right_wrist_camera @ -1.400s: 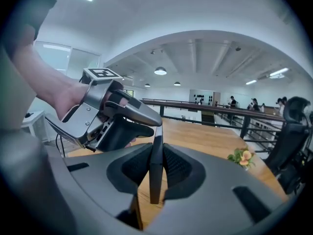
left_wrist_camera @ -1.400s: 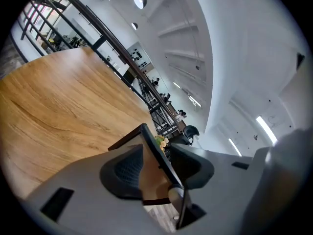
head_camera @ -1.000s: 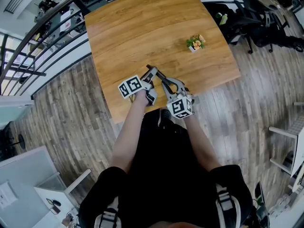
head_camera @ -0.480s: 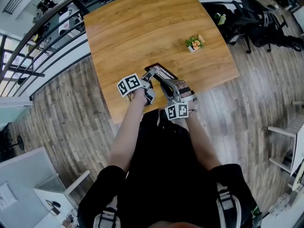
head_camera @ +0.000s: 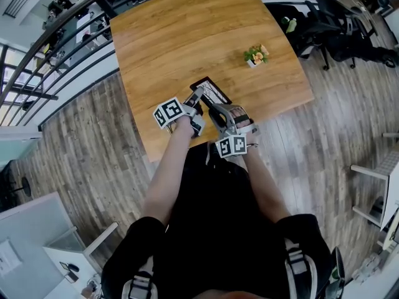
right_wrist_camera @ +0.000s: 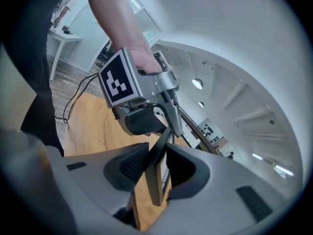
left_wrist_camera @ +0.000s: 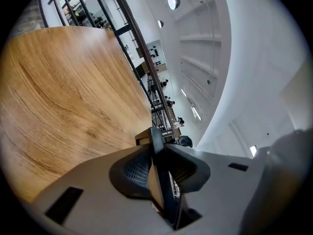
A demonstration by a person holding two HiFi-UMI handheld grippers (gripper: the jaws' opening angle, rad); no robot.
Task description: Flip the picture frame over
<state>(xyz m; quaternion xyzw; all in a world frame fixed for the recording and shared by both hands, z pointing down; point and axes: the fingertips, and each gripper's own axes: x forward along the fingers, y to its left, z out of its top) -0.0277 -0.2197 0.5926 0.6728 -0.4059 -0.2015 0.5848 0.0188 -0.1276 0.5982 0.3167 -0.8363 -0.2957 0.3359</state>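
Over the bench, mid-flip: left claw just clamping onto frame, right claw just spreading round it; regrip looks next.

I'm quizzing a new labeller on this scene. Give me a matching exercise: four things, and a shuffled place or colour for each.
Things:
1 picture frame
2 potted plant
3 table
4 office chair

Places and colours:
a orange-brown wood
b on the floor, right of the table
c by the table's near edge
d standing on the table's right part

Pairs: 1-c, 2-d, 3-a, 4-b
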